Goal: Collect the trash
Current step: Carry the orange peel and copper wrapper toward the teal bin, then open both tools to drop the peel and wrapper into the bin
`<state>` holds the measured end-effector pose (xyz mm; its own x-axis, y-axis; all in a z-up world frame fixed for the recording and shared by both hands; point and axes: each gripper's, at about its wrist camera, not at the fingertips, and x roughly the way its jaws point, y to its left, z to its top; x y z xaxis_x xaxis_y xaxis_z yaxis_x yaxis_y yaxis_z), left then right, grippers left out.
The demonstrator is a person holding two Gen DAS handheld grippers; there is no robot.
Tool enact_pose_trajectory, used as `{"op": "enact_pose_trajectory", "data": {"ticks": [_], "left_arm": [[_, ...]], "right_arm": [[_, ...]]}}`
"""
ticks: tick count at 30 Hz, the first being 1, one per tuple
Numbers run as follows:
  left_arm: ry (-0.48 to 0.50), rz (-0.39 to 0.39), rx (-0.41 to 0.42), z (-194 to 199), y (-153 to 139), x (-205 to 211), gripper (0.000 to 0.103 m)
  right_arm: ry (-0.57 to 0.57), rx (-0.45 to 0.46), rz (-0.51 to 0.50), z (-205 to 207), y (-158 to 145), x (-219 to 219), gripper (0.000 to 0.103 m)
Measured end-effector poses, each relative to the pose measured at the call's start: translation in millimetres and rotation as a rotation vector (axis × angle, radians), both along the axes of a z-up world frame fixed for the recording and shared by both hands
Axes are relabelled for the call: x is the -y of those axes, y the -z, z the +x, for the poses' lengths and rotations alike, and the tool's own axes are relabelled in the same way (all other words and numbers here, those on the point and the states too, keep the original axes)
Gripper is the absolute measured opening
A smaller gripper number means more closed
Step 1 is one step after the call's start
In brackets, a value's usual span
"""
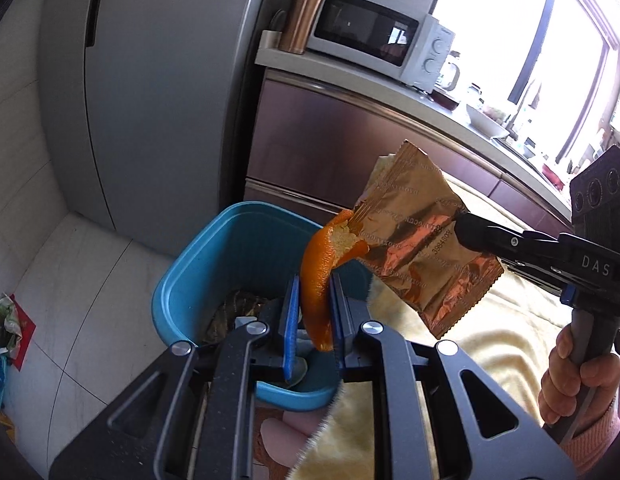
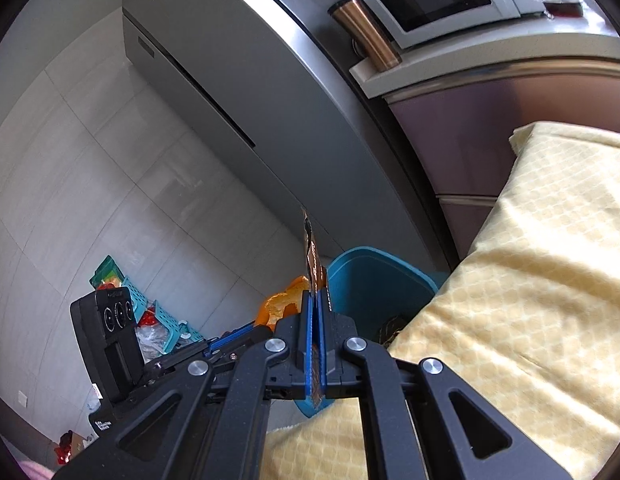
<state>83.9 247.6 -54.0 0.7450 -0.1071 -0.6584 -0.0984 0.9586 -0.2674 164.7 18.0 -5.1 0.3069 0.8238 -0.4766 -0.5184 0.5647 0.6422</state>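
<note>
My left gripper is shut on a curled orange peel and holds it over the blue trash bin. My right gripper comes in from the right, shut on a copper foil wrapper, held in the air just right of the bin beside the peel. In the right wrist view the right gripper pinches the wrapper edge-on, with the peel to its left and the bin behind. Some dark trash lies in the bin.
A yellow cloth-covered table stands right of the bin. A grey fridge rises behind it, beside a counter with a microwave and a copper tumbler. A teal basket with clutter sits on the tiled floor.
</note>
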Motion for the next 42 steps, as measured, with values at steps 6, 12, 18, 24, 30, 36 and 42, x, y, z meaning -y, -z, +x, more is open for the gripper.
{"op": "enact_pose_trajectory", "data": {"ticks": [6, 12, 18, 24, 30, 36, 42], "left_arm": [[-0.024, -0.013, -0.030, 10.7, 16.8, -9.2, 0.015], [-0.042, -0.016, -0.058, 20.3, 32.5, -13.9, 0.015], [-0.063, -0.022, -0.077, 26.5, 45.2, -17.7, 0.015], [-0.086, -0.034, -0.114, 36.7, 59.7, -22.7, 0.016], [-0.096, -0.049, -0.137, 41.4, 72.7, -28.5, 0.016], [-0.079, -0.039, -0.108, 32.3, 63.5, -24.3, 0.017], [-0.027, -0.043, -0.049, 20.3, 44.0, -10.5, 0.023]], "right_arm": [[-0.012, -0.043, -0.029, 9.4, 13.6, -19.7, 0.002], [-0.028, -0.084, -0.053, 20.2, 28.9, -39.4, 0.002], [-0.052, -0.129, -0.085, 28.2, 45.0, -57.6, 0.005], [-0.067, -0.169, -0.105, 32.9, 57.2, -66.8, 0.010], [-0.059, -0.169, -0.095, 30.7, 58.9, -59.7, 0.013], [-0.053, -0.168, -0.082, 23.6, 57.8, -45.8, 0.017], [-0.042, -0.120, -0.078, 8.7, 47.0, -17.0, 0.023]]}}
